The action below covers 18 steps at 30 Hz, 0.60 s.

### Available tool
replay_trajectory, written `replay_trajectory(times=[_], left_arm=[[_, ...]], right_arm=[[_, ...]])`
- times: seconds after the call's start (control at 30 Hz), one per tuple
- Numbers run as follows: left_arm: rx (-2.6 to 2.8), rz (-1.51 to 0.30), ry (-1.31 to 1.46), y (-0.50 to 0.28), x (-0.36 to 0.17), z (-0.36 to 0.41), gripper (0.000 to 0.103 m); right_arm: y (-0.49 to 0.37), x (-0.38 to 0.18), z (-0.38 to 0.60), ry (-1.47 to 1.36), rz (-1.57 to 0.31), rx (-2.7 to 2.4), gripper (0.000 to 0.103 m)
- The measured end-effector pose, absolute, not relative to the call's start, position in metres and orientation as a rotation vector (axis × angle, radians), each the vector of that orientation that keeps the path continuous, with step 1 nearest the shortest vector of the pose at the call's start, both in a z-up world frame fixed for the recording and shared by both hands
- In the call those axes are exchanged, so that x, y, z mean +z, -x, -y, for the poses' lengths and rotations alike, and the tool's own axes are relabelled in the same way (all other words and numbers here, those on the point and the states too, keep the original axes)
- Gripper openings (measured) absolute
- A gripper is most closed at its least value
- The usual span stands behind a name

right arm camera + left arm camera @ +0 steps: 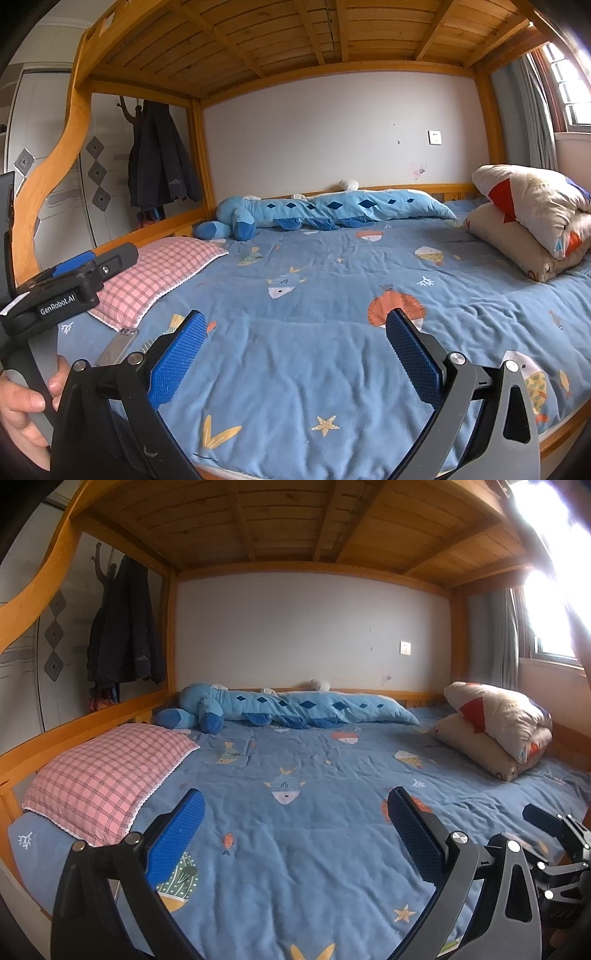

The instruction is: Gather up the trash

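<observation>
No piece of trash shows in either view. My left gripper (pixel 295 805) hangs open over the near part of the blue fish-print quilt (pixel 314 867), nothing between its blue pads (pixel 173 838). My right gripper (pixel 295 325) is open too, low over the same quilt (pixel 314 369) and empty. In the right wrist view the left gripper (pixel 88 269) appears at the far left, near the pillow, held by a hand (pixel 22 406). In the left wrist view part of the right gripper (pixel 554 830) shows at the right edge.
A pink checked pillow (pixel 107 771) lies at the left. A long blue plush toy (pixel 295 705) rests along the back wall. A folded cream duvet (pixel 495 723) sits at the right. Wooden bunk frame overhead; a dark jacket (pixel 125 627) hangs beyond the bed's left end.
</observation>
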<state>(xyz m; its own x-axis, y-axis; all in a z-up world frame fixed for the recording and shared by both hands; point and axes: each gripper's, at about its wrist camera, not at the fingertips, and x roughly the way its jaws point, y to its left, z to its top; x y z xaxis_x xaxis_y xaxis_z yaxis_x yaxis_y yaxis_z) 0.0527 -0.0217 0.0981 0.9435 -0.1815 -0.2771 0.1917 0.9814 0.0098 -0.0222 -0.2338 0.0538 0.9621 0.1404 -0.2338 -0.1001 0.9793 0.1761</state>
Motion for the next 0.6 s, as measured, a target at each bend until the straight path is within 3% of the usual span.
replay_trajectory(times=[0.6], left_arm=[[-0.152,-0.300,-0.025,-0.0572,0.0993,0.0139,0.099]], right_arm=[[0.0188,0.0523,0.2387,-0.175,-0.264,0.127,0.095]])
